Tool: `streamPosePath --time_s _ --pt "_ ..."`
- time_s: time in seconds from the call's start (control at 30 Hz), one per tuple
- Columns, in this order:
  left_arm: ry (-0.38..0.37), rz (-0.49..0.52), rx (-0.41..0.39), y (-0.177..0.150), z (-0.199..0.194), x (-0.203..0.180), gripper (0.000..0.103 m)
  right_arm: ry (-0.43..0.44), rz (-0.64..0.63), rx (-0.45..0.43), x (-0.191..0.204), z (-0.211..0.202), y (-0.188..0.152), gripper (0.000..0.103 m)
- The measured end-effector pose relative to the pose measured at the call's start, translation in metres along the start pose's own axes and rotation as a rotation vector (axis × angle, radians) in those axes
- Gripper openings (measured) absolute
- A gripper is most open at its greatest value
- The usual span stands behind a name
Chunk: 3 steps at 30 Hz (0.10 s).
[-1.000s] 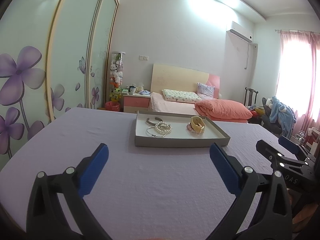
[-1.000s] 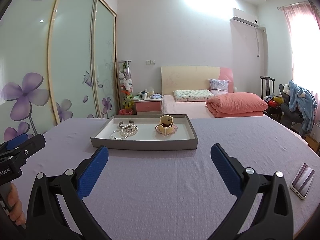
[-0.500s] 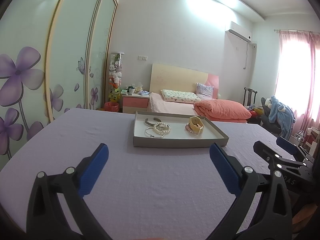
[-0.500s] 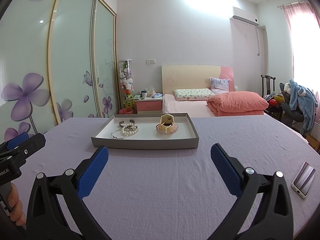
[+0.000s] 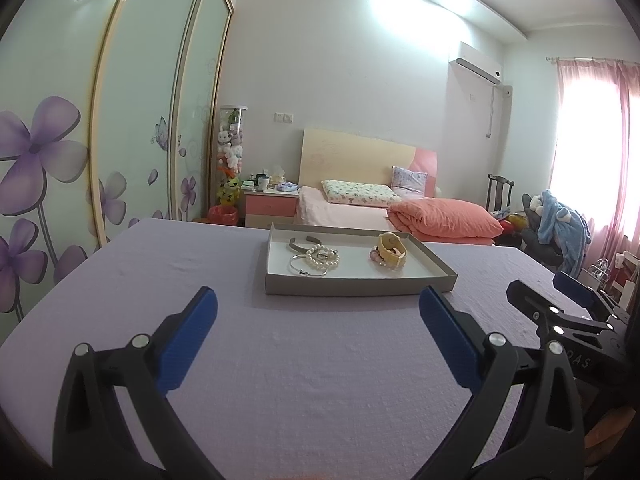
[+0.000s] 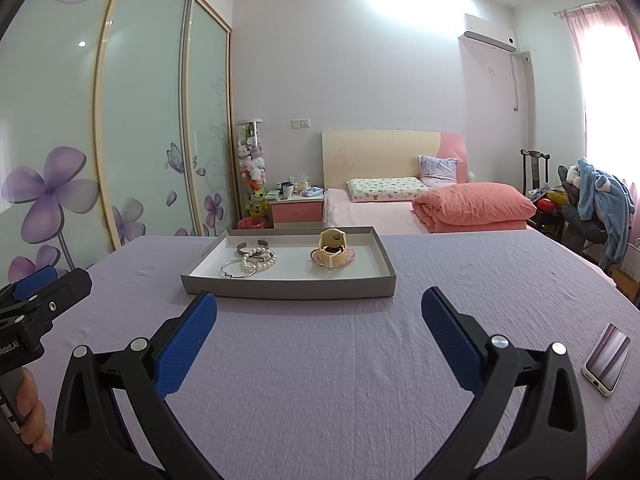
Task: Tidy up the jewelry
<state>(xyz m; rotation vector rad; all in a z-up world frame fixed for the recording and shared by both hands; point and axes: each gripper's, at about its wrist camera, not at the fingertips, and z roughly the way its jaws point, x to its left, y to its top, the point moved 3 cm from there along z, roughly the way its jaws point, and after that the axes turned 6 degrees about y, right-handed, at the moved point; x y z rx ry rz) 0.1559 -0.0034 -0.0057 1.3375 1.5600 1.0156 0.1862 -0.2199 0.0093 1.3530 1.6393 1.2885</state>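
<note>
A grey tray point(image 5: 360, 285) point(image 6: 288, 290) with a white floor sits on the lilac table. In it lie a grey cuff bangle point(image 5: 301, 243) point(image 6: 251, 246), a thin silver bangle point(image 5: 304, 268) point(image 6: 234, 270), a pearl bracelet point(image 5: 323, 259) point(image 6: 259, 261) and a cream yellow watch on pink beads point(image 5: 390, 254) point(image 6: 332, 250). My left gripper point(image 5: 318, 312) is open and empty, short of the tray. My right gripper point(image 6: 319, 312) is open and empty, also short of the tray.
A phone point(image 6: 608, 360) lies on the lilac table point(image 6: 320, 380) at the right. Beyond the table stand a bed point(image 6: 400, 208), a pink nightstand point(image 6: 298, 208), sliding wardrobe doors point(image 6: 140, 140) at left and a chair with clothes point(image 6: 592, 208) at right.
Both grippers have drifted slightly; the tray sits a little lower in the left view and a little higher in the right. Both stay open and the jewelry has not moved.
</note>
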Motion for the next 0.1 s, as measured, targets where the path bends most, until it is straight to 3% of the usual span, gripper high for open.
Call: streamPosePath --time_s 0.1 --pt "0.001 -0.005 0.001 -0.0002 0.0 0.0025 0.099 0.0 0.001 0.0 0.0 0.0001 0.0 0.101"
